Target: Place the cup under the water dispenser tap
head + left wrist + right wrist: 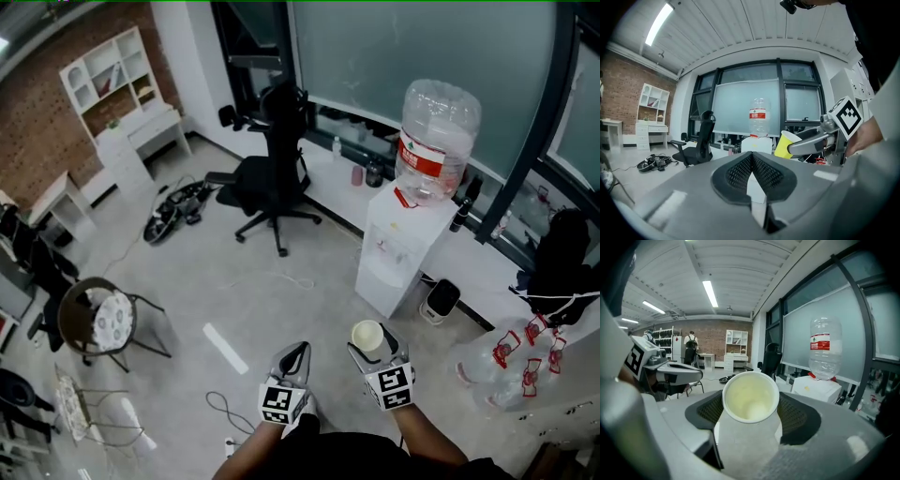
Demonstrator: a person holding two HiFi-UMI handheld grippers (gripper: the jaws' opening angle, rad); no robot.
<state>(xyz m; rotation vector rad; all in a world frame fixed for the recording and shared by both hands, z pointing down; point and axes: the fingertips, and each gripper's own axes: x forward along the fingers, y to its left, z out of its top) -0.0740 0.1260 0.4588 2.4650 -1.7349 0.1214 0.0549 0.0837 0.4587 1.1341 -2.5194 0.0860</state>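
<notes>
My right tongs grip the upright cup. My left tongs are closed, empty. The water dispenser stands ahead.

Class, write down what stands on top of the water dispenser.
A large clear water bottle with a red label, upside down on the water dispenser. Its neck is hidden in the top.

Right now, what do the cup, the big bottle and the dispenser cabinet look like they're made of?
Cup: probably paper with a matte finish, yellow outside and pale inside, with a thin rolled rim.
Bottle: clear, glossy plastic; the background shows through its ribbed wall.
Dispenser cabinet: smooth white panels, likely plastic or painted metal; the look doesn't settle which.
</notes>
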